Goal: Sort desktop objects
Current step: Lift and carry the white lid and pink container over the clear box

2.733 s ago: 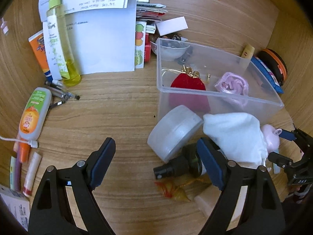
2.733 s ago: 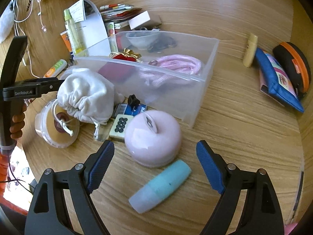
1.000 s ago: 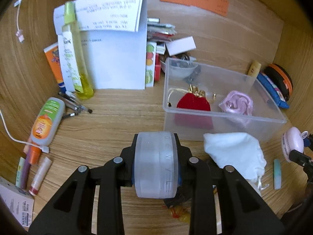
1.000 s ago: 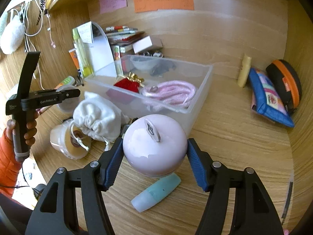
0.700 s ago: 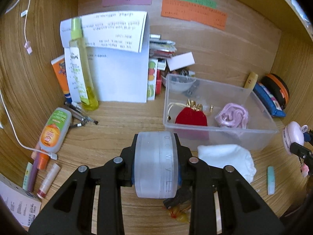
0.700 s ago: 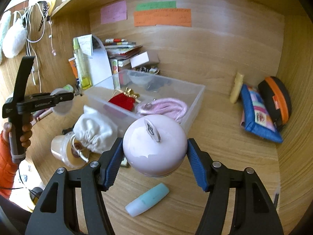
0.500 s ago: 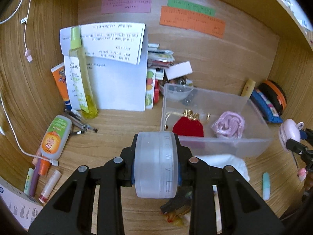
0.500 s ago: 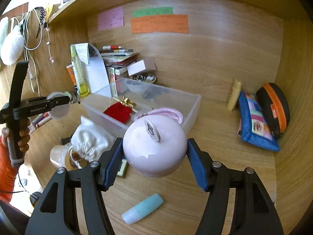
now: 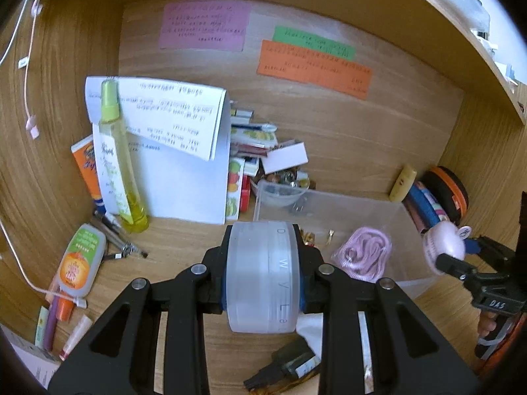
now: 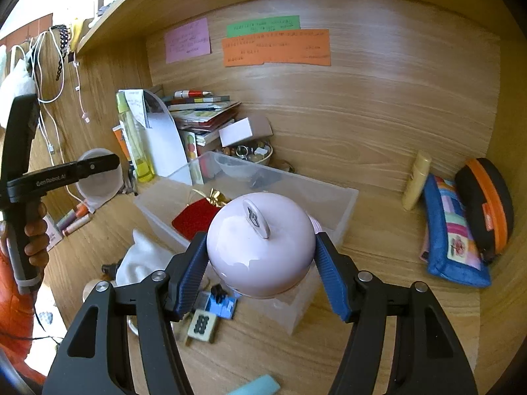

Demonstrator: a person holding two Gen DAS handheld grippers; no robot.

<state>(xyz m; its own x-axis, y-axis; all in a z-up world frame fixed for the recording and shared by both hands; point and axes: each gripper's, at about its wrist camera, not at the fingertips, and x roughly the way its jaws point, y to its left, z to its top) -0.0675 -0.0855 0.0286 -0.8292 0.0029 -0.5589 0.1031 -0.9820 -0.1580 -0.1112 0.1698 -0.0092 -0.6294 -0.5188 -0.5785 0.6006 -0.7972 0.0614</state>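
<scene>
My left gripper (image 9: 263, 273) is shut on a frosted round jar (image 9: 263, 276) and holds it in the air in front of the clear plastic bin (image 9: 400, 212). My right gripper (image 10: 260, 263) is shut on a pink round case (image 10: 260, 247) and holds it above the bin's near end (image 10: 342, 197). The bin holds a red pouch (image 10: 194, 219), a pink cord coil (image 9: 364, 253) and a small clear bowl (image 9: 280, 194). The right gripper with the pink case also shows in the left wrist view (image 9: 443, 247). The left gripper with the jar shows in the right wrist view (image 10: 98, 171).
A white drawstring bag (image 10: 141, 260), a small blue packet (image 10: 220, 304) and a teal tube (image 10: 257, 386) lie on the desk in front of the bin. A yellow spray bottle (image 9: 118, 161), papers and tubes stand at the left. A blue pouch (image 10: 454, 230) and an orange-black case (image 10: 487, 204) lie at the right.
Both grippers closed on their objects, the left on the jar and the right on the pink case, and have lifted them off the desk, rising steadily toward the bin.
</scene>
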